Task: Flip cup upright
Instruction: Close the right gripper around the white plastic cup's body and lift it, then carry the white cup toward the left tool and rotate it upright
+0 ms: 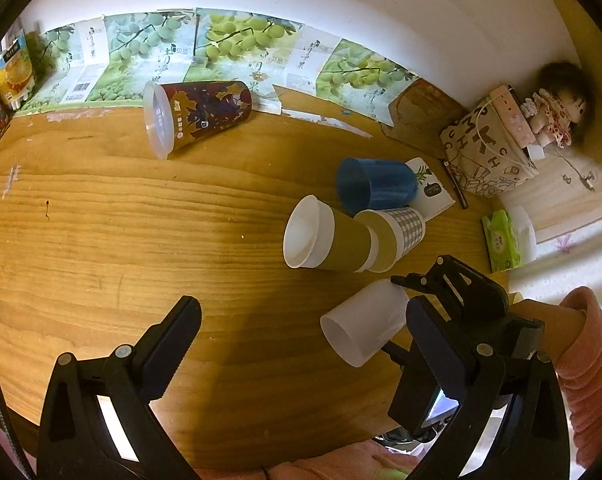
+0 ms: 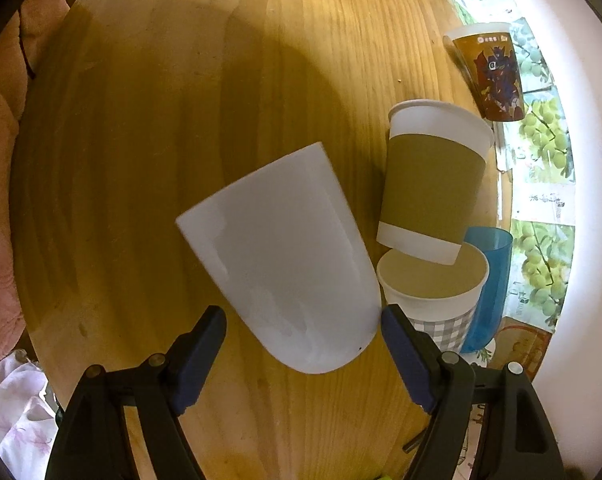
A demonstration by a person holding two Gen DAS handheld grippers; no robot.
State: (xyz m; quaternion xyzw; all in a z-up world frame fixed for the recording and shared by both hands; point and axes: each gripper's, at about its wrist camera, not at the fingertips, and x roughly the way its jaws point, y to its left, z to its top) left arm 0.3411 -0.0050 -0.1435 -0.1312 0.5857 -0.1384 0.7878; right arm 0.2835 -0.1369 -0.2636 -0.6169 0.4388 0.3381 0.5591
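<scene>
A plain white cup [image 2: 285,256] lies on its side on the wooden table [image 2: 149,128], mouth pointing away from the right gripper. My right gripper [image 2: 303,332] is open, its two fingers on either side of the cup's closed base; the right finger is at or close to the cup wall. The white cup [image 1: 365,322] also shows in the left wrist view, with the right gripper [image 1: 401,292] at its base. My left gripper [image 1: 301,320] is open and empty above the table, left of the white cup.
Other cups lie on their sides nearby: a brown-sleeved paper cup [image 1: 325,234], a checked paper cup [image 1: 401,232], a blue plastic cup [image 1: 375,186] and a dark patterned tumbler [image 1: 199,114]. A patterned box [image 1: 485,160], a doll [image 1: 557,114] and a green tissue pack [image 1: 501,242] sit at the right.
</scene>
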